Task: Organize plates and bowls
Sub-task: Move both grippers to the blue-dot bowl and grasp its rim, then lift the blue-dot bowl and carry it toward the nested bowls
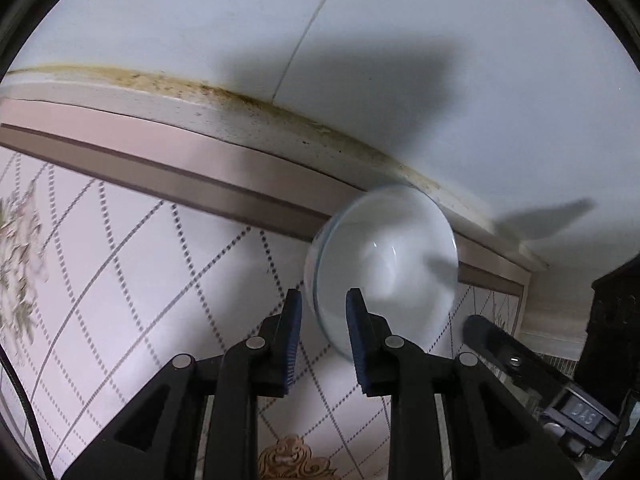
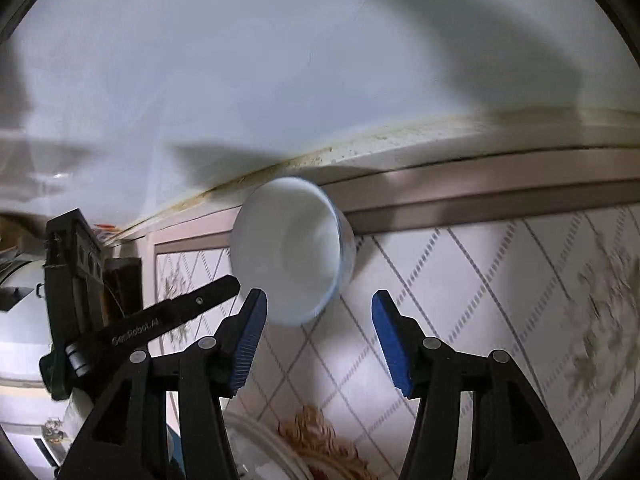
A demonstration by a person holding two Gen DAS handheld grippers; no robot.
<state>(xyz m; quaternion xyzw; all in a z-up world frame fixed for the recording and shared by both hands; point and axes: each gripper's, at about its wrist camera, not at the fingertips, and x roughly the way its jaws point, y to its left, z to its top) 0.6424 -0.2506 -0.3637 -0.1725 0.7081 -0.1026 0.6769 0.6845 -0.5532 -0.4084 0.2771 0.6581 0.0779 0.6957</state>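
Note:
A white bowl with a blue rim (image 1: 384, 268) is held up in the air, tilted on its side, its rim between my left gripper's (image 1: 323, 332) blue pads. The same bowl shows in the right wrist view (image 2: 292, 252), with the left gripper's black finger (image 2: 180, 316) reaching to its rim. My right gripper (image 2: 318, 332) is open and empty, just below the bowl. A pale plate rim (image 2: 264, 440) shows at the bottom edge between the right fingers.
Both cameras look up at a tiled wall with diamond pattern (image 1: 120, 280), a brown border strip (image 2: 500, 196) and a white ceiling (image 1: 400, 40). The right gripper (image 1: 528, 376) shows low right in the left view. A white appliance (image 2: 20, 320) stands far left.

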